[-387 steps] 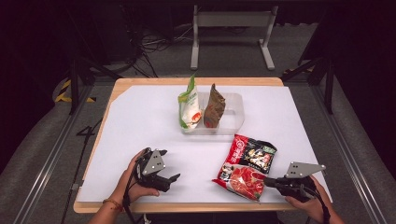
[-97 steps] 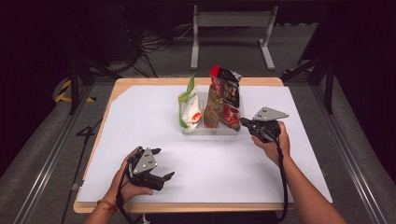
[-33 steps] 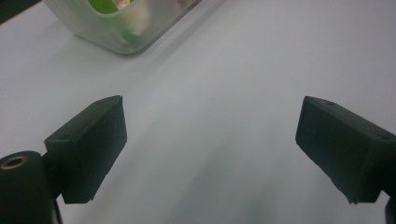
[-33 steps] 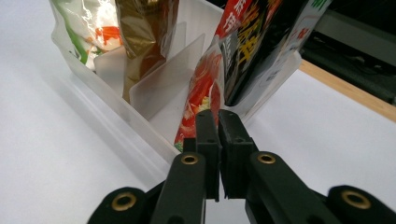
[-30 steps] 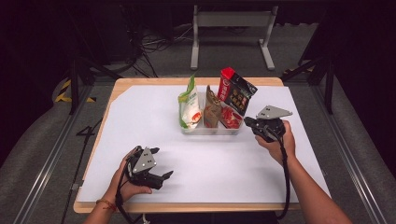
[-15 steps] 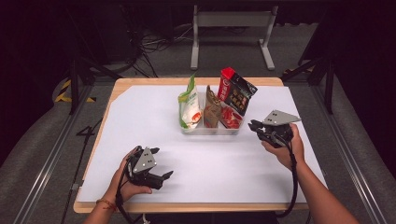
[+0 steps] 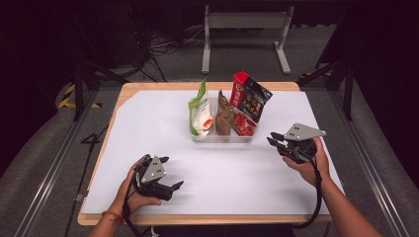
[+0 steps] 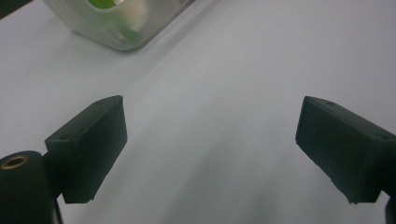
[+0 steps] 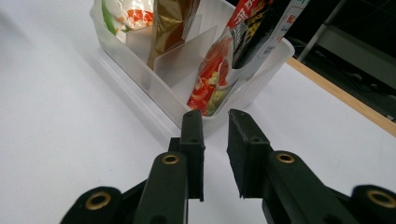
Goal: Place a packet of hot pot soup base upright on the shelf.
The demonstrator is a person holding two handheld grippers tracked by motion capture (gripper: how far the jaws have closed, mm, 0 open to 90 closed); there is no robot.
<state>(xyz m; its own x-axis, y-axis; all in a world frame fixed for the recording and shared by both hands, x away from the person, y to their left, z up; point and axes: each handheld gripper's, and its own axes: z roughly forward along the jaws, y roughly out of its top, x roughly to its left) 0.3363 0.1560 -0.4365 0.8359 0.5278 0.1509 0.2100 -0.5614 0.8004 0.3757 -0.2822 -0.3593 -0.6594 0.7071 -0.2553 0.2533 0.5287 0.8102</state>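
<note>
Right claw (image 7: 274, 141), jaws just eased slightly apart and empty, hovering right of clear plastic divided bin (image 7: 223, 138); red-and-black snack packet (image 7: 249, 101) propped tilted in right compartment. Risk: packet tipping out, leaning unsupported. Left claw (image 7: 170, 173) wide open, idle on near white surface (image 7: 148, 118).

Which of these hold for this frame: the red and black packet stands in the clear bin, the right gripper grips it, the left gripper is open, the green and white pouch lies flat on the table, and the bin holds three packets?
1. The red and black packet stands in the clear bin. True.
2. The right gripper grips that packet. False: it is apart from the bin, with nothing between its jaws.
3. The left gripper is open. True.
4. The green and white pouch lies flat on the table. False: it stands upright in the bin's left compartment.
5. The bin holds three packets. True: the brown packet stands between the other two.
</note>
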